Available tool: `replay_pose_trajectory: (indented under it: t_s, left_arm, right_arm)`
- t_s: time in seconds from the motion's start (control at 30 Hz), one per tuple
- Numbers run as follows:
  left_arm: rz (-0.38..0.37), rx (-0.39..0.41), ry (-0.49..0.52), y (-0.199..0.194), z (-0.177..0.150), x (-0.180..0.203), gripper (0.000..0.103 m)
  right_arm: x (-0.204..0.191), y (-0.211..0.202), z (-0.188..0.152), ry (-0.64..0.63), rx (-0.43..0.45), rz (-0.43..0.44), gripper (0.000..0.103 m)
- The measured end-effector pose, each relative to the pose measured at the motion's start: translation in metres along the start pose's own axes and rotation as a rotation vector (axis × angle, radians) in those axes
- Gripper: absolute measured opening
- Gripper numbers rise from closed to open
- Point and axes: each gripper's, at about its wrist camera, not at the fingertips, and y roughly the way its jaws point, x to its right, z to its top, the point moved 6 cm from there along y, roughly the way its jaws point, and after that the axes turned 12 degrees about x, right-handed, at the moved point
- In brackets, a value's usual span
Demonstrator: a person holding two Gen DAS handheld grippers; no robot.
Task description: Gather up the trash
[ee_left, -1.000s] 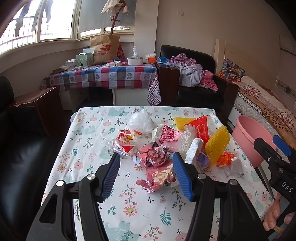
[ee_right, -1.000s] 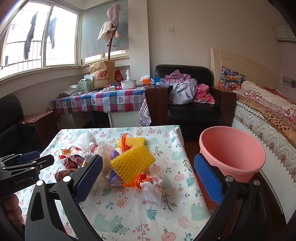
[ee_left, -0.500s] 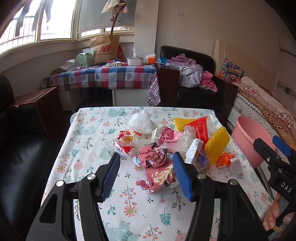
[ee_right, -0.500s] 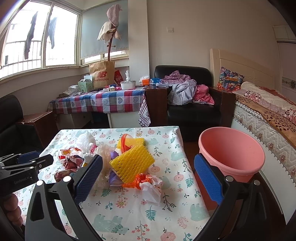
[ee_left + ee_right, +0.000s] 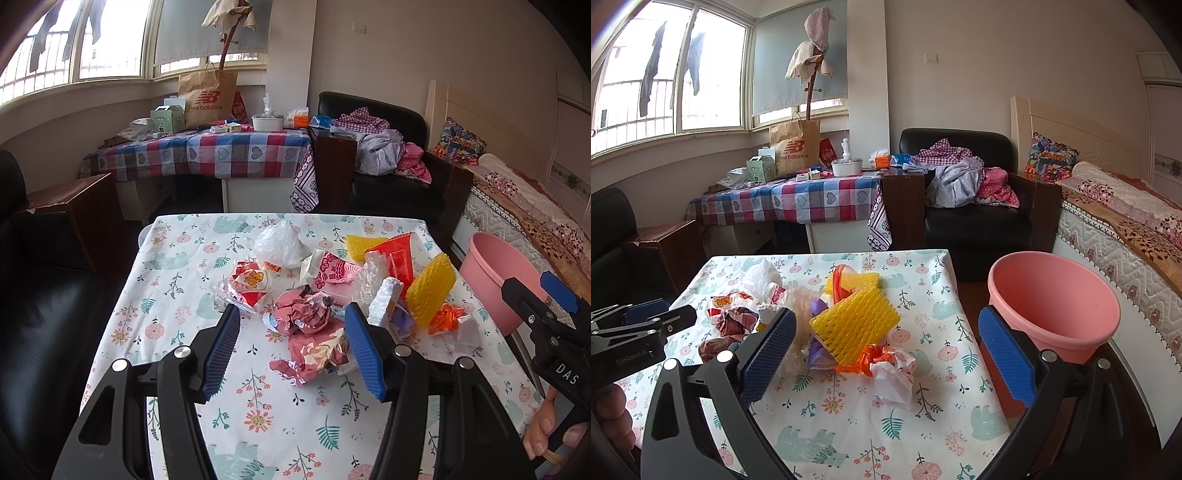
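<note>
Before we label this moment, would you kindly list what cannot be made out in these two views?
- Pink bucket: its base and the floor under it are hidden by the right claw in the right wrist view; in the left wrist view that claw covers its near side.
- Small items on the checked table: too small to identify in both views.
- Trash beneath the yellow foam net: covered by it.
- Table's near edge: cut off by both claws' frames.

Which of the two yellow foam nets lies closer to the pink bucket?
The ridged yellow net leaning on the pile; the flatter net lies farther back from the bucket.
</note>
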Motion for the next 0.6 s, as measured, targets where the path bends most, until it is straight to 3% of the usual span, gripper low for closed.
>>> replay_pose_trajectory:
  t_s: [0.6]
  left_arm:
    - [-0.02,0.005,-0.001,0.0,-0.0039,0.0024,0.059]
  right_arm:
    - [0.0016,0.0011,-0.0018,0.003,-0.005,-0.001,0.1]
